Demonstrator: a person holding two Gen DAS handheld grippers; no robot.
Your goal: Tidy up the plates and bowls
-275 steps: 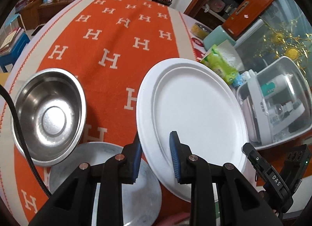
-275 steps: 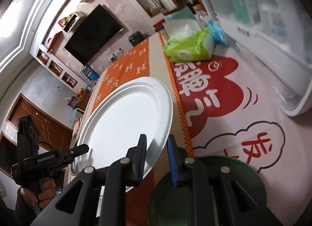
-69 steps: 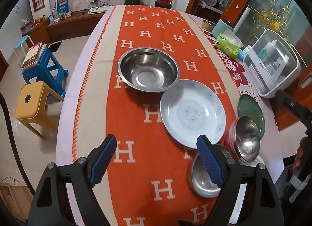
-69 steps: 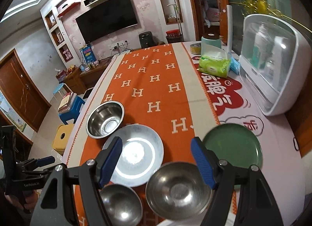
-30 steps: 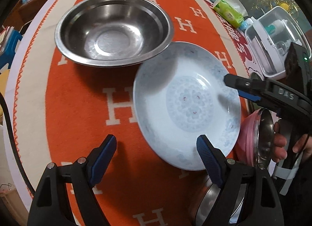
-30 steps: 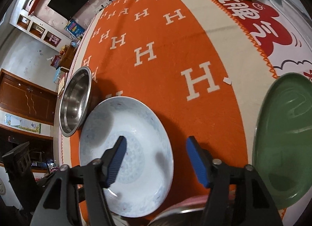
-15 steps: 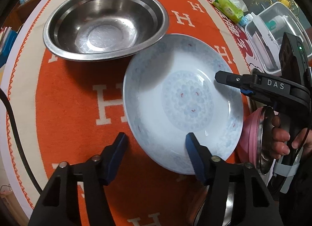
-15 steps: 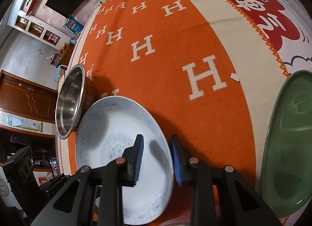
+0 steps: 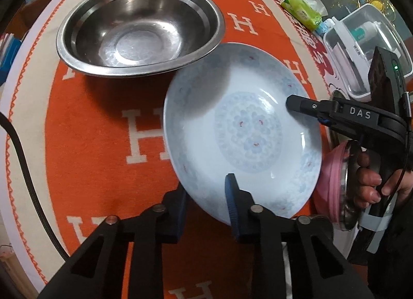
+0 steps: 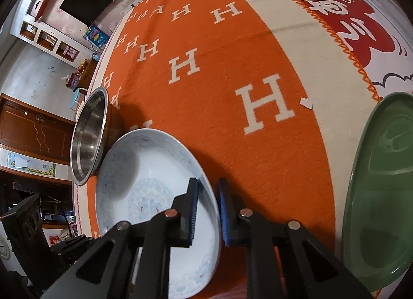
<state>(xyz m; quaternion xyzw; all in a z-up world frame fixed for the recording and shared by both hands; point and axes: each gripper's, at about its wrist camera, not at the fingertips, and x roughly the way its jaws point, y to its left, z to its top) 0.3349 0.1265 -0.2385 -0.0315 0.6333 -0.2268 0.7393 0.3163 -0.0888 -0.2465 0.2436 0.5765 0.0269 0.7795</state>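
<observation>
The bench (image 9: 85,128) lies under an orange cloth patterned with white H letters, and the biggest piece on it is the steel bowl (image 9: 139,28), sitting at the far left with its rim overhanging the far edge of the blue-patterned plate (image 9: 242,131). That plate is the piece in hand: it sits near the middle of the cloth, tilted, and both tools have it by opposite edges. A green plate (image 10: 379,188) rests apart on the right side, and a pink-sided bowl (image 9: 333,185) sits just beyond the patterned plate's right rim. The left hand-held gripper (image 9: 206,203) has its pads nearly closed across the plate's near rim, one under and one over; the right hand-held gripper (image 10: 207,208) is pinched narrow on the opposite rim in the same way. The main risk, as I judge it, is the glazed rim sliding out of one pair of pads if the two hands lift at uneven speed or pull apart. A second is the plate's far edge catching under the steel bowl's rim and dragging or tipping it. Swinging rightward, the plate could knock the pink-sided bowl.
</observation>
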